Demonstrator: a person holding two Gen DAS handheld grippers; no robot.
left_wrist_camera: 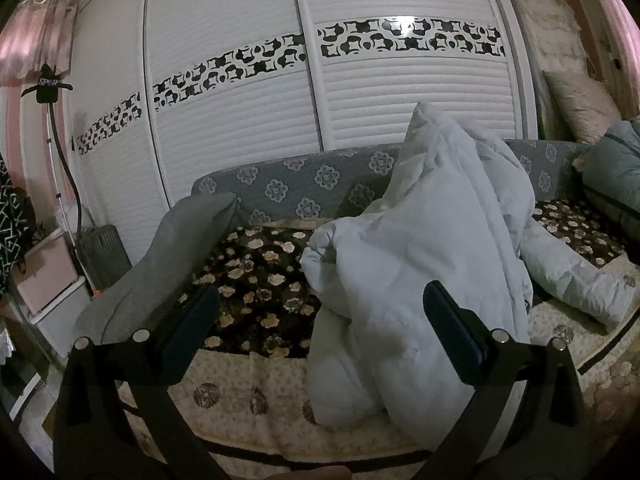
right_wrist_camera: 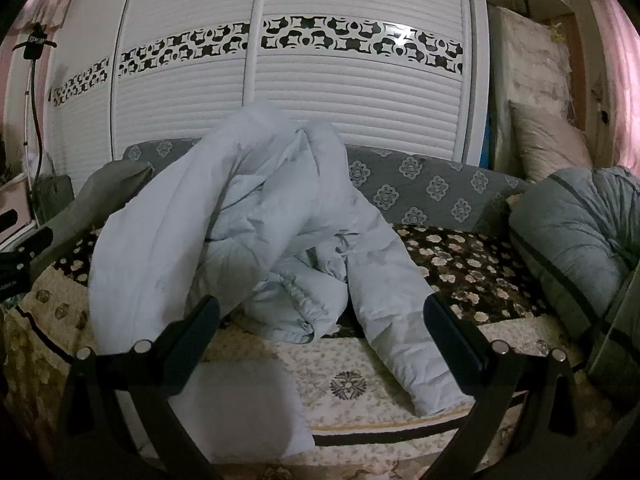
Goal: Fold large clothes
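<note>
A pale blue padded jacket (left_wrist_camera: 432, 232) lies crumpled in a tall heap on the floral sofa seat (left_wrist_camera: 256, 272), one sleeve (left_wrist_camera: 572, 280) stretched to the right. My left gripper (left_wrist_camera: 320, 300) is open and empty, just in front of the heap. In the right wrist view the jacket (right_wrist_camera: 224, 216) is piled at centre left with a sleeve (right_wrist_camera: 400, 320) running toward the seat's front edge. My right gripper (right_wrist_camera: 320, 304) is open and empty, its fingers either side of the jacket's lower folds, a little short of them.
A grey cushion (left_wrist_camera: 160, 256) leans at the sofa's left end. A grey-green padded garment (right_wrist_camera: 576, 240) lies bundled at the right end, with a beige pillow (right_wrist_camera: 548, 144) behind. White wardrobe doors (left_wrist_camera: 320, 80) stand behind the sofa back (right_wrist_camera: 432, 188).
</note>
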